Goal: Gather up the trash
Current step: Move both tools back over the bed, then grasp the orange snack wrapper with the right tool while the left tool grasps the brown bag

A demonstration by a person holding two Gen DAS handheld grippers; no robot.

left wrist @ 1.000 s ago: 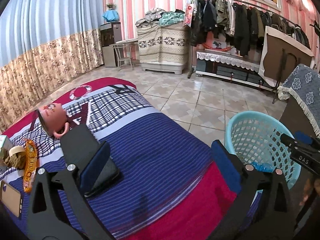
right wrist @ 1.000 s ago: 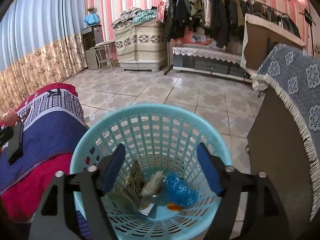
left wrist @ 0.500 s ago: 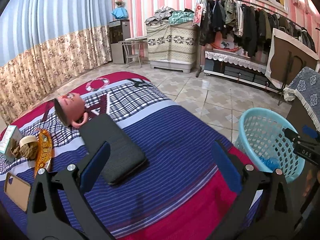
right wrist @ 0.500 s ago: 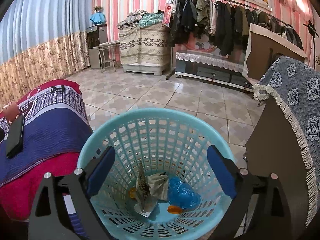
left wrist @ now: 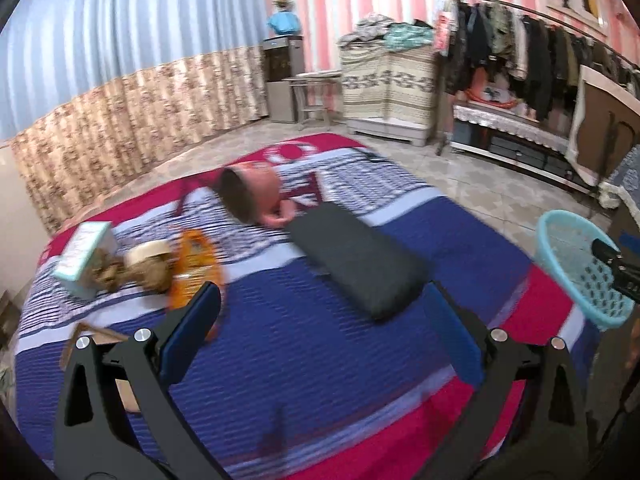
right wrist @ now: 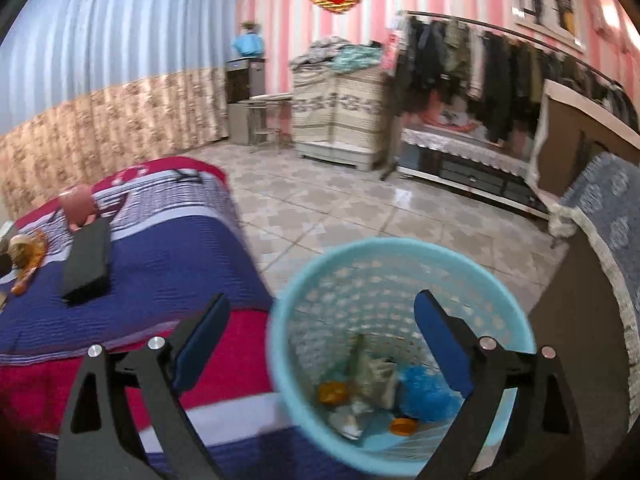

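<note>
My left gripper (left wrist: 322, 330) hangs open and empty over a bed with a blue and red striped blanket (left wrist: 304, 364). Ahead of it on the left lie an orange snack wrapper (left wrist: 196, 264), a brown crumpled wad with a tape roll (left wrist: 146, 262) and a small teal box (left wrist: 82, 256). My right gripper (right wrist: 322, 340) is open with nothing between its fingers, just above the near-left rim of a light blue basket (right wrist: 400, 246). Inside the basket lie a blue bag (right wrist: 426, 396), crumpled paper wrappers (right wrist: 372, 372) and orange scraps (right wrist: 332, 392). The picture is blurred.
A black flat case (left wrist: 356, 260) and a pink mug (left wrist: 252, 200) on its side lie mid-bed. A tan flat thing (left wrist: 100, 340) sits behind the left finger. A dark cabinet with a fringed grey cloth (right wrist: 600, 216) stands right of the basket. Tiled floor (right wrist: 320, 208) lies beyond.
The left gripper swung left across the bed, bringing the wrappers and box closer. The right gripper's jaws widened and it drew back and left, so the basket now sits lower right.
</note>
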